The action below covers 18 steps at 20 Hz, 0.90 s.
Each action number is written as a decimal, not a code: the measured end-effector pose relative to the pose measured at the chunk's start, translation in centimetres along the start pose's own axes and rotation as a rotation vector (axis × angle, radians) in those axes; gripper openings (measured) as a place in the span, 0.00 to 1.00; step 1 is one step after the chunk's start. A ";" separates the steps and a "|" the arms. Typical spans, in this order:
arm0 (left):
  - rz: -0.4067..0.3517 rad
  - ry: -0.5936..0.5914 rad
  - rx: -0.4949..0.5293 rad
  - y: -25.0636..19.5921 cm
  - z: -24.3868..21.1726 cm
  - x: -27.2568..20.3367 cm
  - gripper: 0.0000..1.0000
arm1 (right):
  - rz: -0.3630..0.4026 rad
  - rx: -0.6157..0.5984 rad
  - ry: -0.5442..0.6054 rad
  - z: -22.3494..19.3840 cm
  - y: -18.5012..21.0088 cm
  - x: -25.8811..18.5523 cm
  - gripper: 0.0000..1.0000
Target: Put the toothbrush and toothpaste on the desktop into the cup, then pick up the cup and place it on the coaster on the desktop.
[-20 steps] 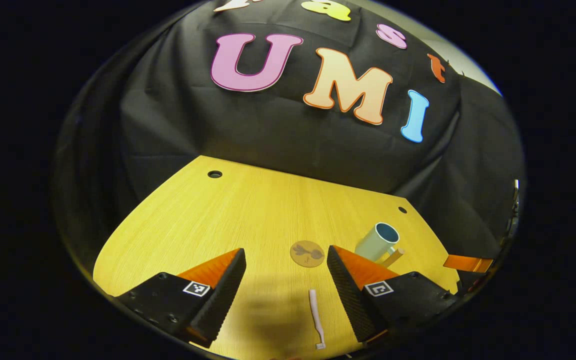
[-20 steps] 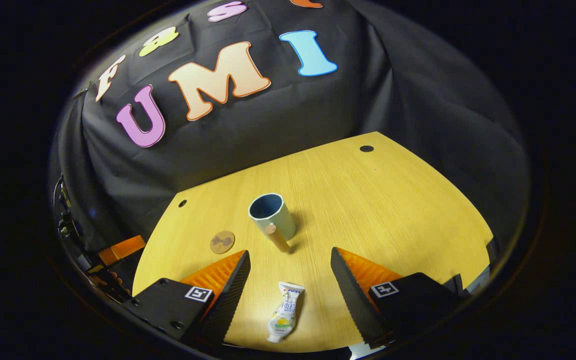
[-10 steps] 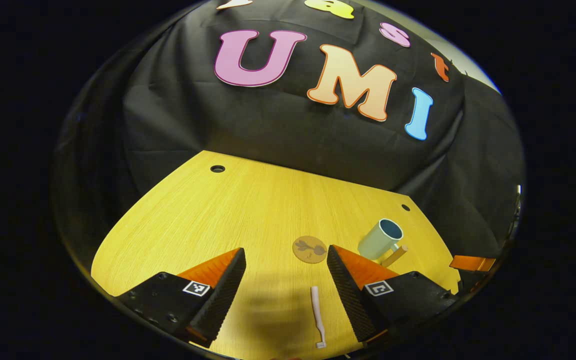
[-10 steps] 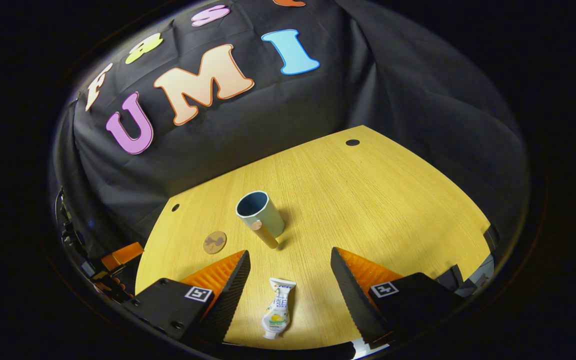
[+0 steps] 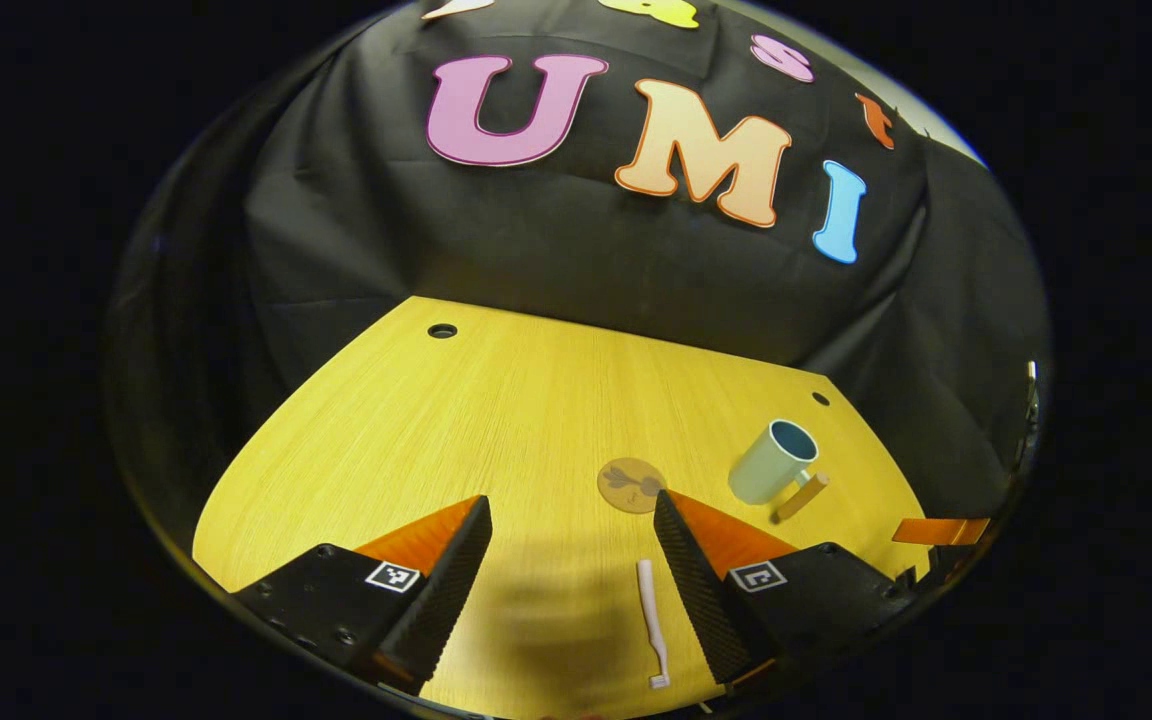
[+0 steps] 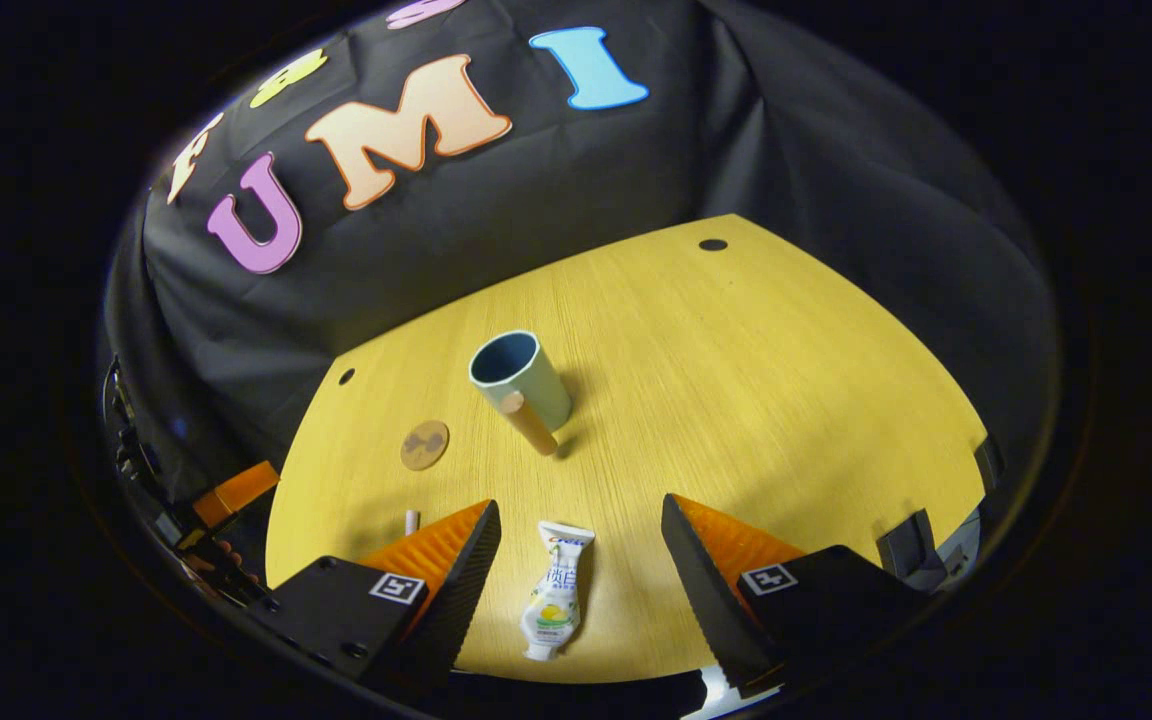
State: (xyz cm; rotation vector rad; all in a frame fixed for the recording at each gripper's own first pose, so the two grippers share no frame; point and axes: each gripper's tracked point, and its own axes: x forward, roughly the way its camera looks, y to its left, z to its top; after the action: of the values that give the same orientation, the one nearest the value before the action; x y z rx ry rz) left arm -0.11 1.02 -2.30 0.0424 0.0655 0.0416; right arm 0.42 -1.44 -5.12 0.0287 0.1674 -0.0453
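Setting: yellow wood-grain desktop (image 5: 496,420) against a black cloth wall (image 5: 556,250).

Toothbrush (image 5: 652,622): pale pink, slim, lying flat, head at 6 o'clock, between the left gripper's fingers and nearer the right-hand one.

Toothpaste tube (image 6: 556,590): white with a yellow-green print, lying flat, cap at 6 o'clock.

Cup (image 6: 521,382): pale green, blue-grey inside, wooden peg handle, upright, nothing visible in it.

Coaster (image 6: 424,445): round, brown, with a dark motif, bare, at 8 o'clock from the cup and well apart.

Left gripper (image 5: 570,560): jaws wide apart, above the toothbrush, gripping nothing.

Right gripper (image 6: 581,560): jaws wide apart, straddling the tube without contact.
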 end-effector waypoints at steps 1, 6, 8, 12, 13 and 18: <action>0.003 0.010 0.015 0.2 -0.3 0.0 0.96 | 0.003 -0.008 0.026 -0.8 0.3 0.6 0.94; 0.030 0.046 0.050 1.4 -2.2 -1.4 0.96 | 0.006 -0.051 0.189 -4.6 1.6 3.1 0.99; 0.045 0.054 0.040 1.9 -2.4 -1.4 0.96 | -0.004 -0.074 0.253 -5.9 1.7 4.1 0.99; 0.077 0.070 0.048 2.9 -2.6 -1.4 0.95 | -0.015 -0.090 0.356 -7.8 2.1 6.0 0.99; 0.082 0.076 0.052 3.1 -2.7 -1.4 0.95 | -0.024 -0.084 0.382 -8.1 2.1 6.3 0.99; 0.089 0.115 0.043 3.4 -3.6 -1.0 0.96 | -0.089 -0.094 0.495 -9.2 1.3 7.9 0.92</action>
State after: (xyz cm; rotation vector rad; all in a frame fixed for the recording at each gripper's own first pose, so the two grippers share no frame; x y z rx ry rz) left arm -1.48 4.48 -5.66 0.0857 0.1790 0.1319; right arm 6.70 -0.19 -15.43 -0.0619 0.6660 -0.1187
